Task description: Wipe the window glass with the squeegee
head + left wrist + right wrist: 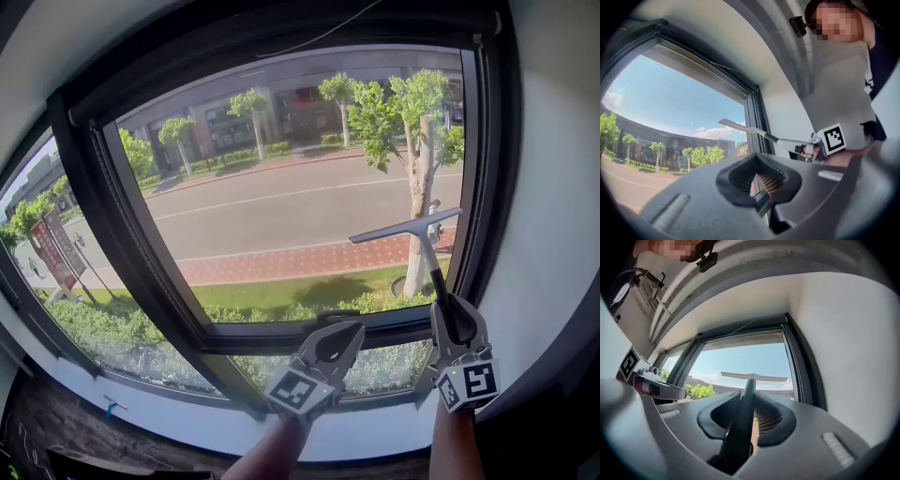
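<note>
The squeegee (406,226) has a pale blade on a dark handle. It stands up in front of the lower right part of the large window glass (281,187), its blade tilted with the right end higher. I cannot tell if the blade touches the glass. My right gripper (452,317) is shut on the handle just above the lower frame bar. In the right gripper view the handle runs up between the jaws (743,413) to the blade (754,377). My left gripper (335,340) is shut and holds nothing, to the left of the right one; its jaws (761,197) meet, and the squeegee (740,126) shows beyond.
A dark window frame (141,253) surrounds the pane, with a narrower pane (47,253) at the left and low panes (384,367) beneath. A white sill (375,436) runs below. A white wall (553,234) closes the right side. The person holding the grippers shows in both gripper views.
</note>
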A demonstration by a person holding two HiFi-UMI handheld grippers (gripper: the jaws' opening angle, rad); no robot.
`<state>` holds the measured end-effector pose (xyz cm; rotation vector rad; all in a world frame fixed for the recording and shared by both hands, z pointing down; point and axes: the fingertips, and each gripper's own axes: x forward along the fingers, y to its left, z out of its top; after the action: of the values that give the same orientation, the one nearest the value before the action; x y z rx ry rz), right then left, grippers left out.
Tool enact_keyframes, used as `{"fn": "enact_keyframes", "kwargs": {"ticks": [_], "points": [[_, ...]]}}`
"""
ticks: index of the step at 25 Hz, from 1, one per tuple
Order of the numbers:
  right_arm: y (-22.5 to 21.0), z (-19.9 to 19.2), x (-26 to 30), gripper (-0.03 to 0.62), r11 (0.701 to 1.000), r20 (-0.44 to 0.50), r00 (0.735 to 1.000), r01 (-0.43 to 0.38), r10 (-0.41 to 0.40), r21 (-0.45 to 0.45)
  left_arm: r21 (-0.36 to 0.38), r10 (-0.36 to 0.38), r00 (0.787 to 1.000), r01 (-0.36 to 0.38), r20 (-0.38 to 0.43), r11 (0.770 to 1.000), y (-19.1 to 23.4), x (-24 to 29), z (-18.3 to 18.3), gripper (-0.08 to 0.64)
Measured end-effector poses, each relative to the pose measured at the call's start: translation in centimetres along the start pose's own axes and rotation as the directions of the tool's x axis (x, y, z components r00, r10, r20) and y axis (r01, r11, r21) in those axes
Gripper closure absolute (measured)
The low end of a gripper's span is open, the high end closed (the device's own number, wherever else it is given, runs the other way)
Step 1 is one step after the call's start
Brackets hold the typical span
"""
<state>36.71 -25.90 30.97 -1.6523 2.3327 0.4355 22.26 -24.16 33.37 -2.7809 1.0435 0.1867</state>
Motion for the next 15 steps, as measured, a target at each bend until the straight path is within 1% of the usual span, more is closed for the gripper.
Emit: {"fn": "enact_keyframes", "kwargs": {"ticks": [5, 10, 15], "points": [[0.2, -0.3, 0.5, 0.494, 1.000, 0.004, 1.000, 0.024, -0.024, 0.001, 0.000, -0.022, 1.000, 0.022, -0.004, 1.000, 0.9, 0.1, -0.4, 0.558], [0.2, 0.0, 0.7, 0.494, 0.999, 0.015, 0.999, 0.041, -0.041, 0.012, 0.000, -0.059, 0.998, 0.059, 0.000, 0.998, 0.9, 0.7, -0.4, 0.558], [0.2, -0.1, 0.7, 0.494, 0.999, 0.017, 0.999, 0.051, -0.051, -0.001, 0.002, -0.079, 0.997, 0.079, 0.004, 0.997, 1.0, 1.2, -0.4, 0.558]]}}
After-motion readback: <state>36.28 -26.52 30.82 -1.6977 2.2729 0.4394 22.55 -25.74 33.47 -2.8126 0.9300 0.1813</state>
